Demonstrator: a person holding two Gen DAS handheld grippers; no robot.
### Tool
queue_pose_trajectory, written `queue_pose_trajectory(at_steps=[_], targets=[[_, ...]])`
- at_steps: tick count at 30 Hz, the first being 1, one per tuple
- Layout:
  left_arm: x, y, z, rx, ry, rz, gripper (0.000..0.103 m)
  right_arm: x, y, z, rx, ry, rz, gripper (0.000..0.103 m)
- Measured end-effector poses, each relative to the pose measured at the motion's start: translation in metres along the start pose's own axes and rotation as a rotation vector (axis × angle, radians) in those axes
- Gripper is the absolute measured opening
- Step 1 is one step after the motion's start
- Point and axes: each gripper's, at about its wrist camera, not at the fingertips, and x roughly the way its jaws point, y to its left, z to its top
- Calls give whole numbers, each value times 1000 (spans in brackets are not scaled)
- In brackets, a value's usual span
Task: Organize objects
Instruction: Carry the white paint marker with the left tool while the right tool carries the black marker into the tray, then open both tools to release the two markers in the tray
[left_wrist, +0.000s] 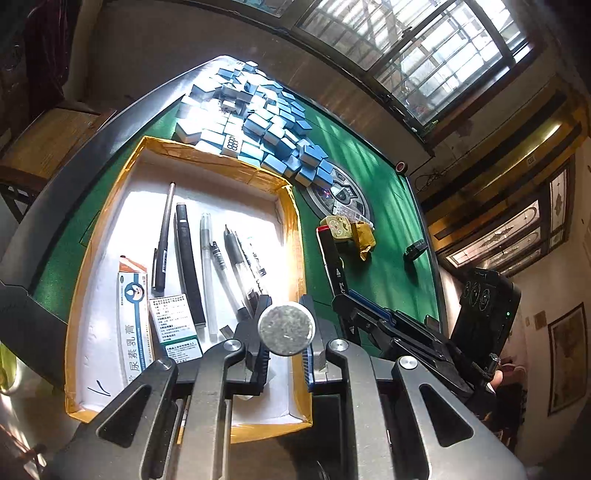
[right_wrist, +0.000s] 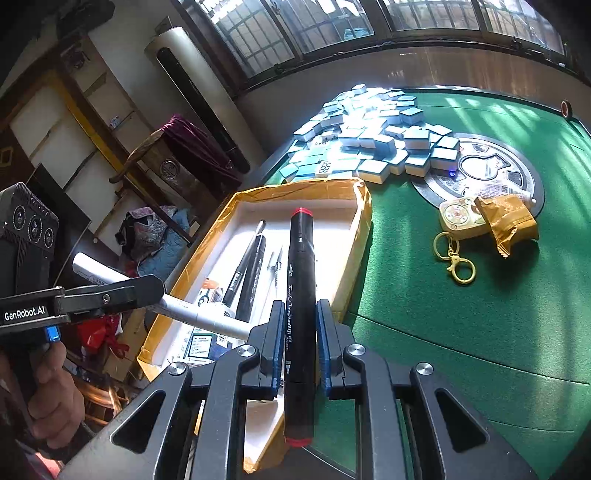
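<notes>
"Touch" black marker gripper-clamped.

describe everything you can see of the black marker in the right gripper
The black marker is a long dark plastic barrel with a red band at each end and white lettering along its side. The right hand-held gripper is shut on its lower half. It points forward, its far end over the yellow-edged tray.

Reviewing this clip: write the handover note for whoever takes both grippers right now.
Left gripper: shut on white marker, over the box.
Right gripper: shut on black marker, at the box's near right edge.
Box: already holds several pens and two medicine cartons.
Left: drop both markers in; the keychain, gold wrapper and small black item lie on the green table.
</notes>
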Motion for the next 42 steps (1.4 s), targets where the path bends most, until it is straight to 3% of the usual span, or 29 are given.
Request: queue_pose_trajectory(at_steps=[5, 9, 18, 28, 35, 42], targets=[[0, 23, 9, -7, 14, 71, 12, 13, 15, 3, -38, 16, 10, 15], [19, 33, 11, -10, 76, 67, 12, 25, 22, 3, -57, 41, 0, 15], [61, 38, 29, 7, 166, 137, 12, 51, 27, 2, -80, 82, -36, 15], [97, 49, 59, -20, 164, 168, 13, 75, 28, 11, -92, 81, -107, 15], [131, 49, 55, -41, 195, 176, 12, 88, 27, 9, -105, 98, -164, 15], [138, 47, 48, -43, 196, 189, 12, 96, 29, 6, -124, 118, -184, 15]])
